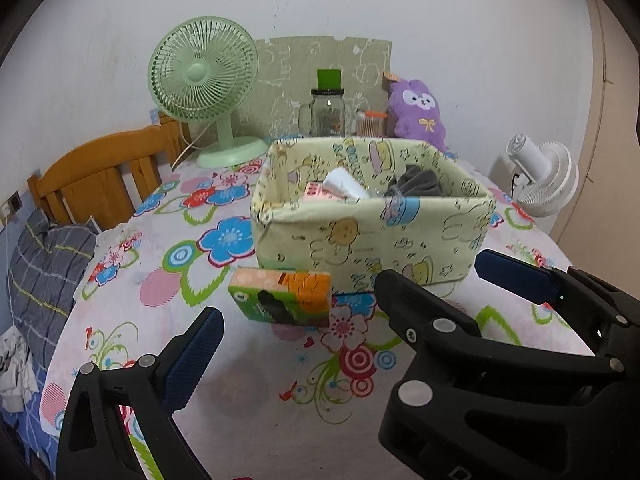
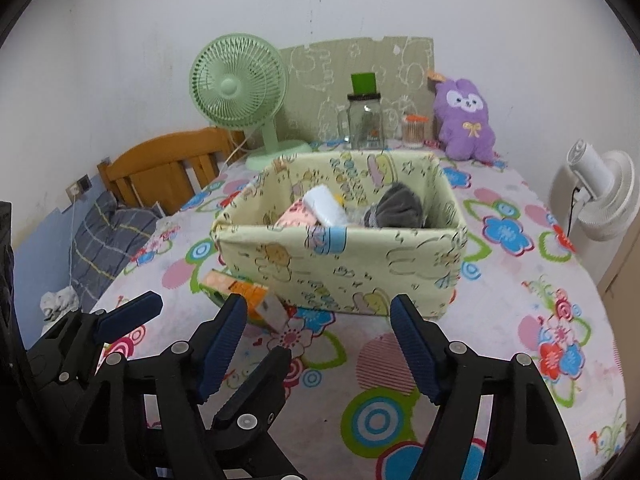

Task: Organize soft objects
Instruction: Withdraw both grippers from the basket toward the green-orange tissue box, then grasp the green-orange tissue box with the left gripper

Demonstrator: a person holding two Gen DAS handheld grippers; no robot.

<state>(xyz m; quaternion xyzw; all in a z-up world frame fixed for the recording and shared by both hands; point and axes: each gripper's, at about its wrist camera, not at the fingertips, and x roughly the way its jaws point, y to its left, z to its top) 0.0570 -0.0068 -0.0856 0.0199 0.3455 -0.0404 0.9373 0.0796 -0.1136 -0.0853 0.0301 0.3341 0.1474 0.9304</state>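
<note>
A pale green fabric storage box (image 1: 372, 240) (image 2: 344, 264) stands mid-table. It holds a grey soft item (image 1: 416, 184) (image 2: 396, 206), a white packet (image 1: 344, 186) (image 2: 324, 206) and a pink pack (image 2: 298, 216). An orange and green tissue pack (image 1: 282, 294) (image 2: 244, 294) lies against the box's front left corner. A purple plush toy (image 1: 418, 112) (image 2: 466, 120) sits at the back. My left gripper (image 1: 304, 316) is open, just short of the tissue pack. My right gripper (image 2: 320, 344) is open and empty, in front of the box.
A green desk fan (image 1: 208, 92) (image 2: 244, 92), a glass jar (image 1: 328, 114) (image 2: 366, 122) and a cotton swab tub (image 2: 414, 132) stand at the back. A white fan (image 1: 548, 176) (image 2: 600, 196) is right of the table, a wooden headboard (image 1: 100, 176) left.
</note>
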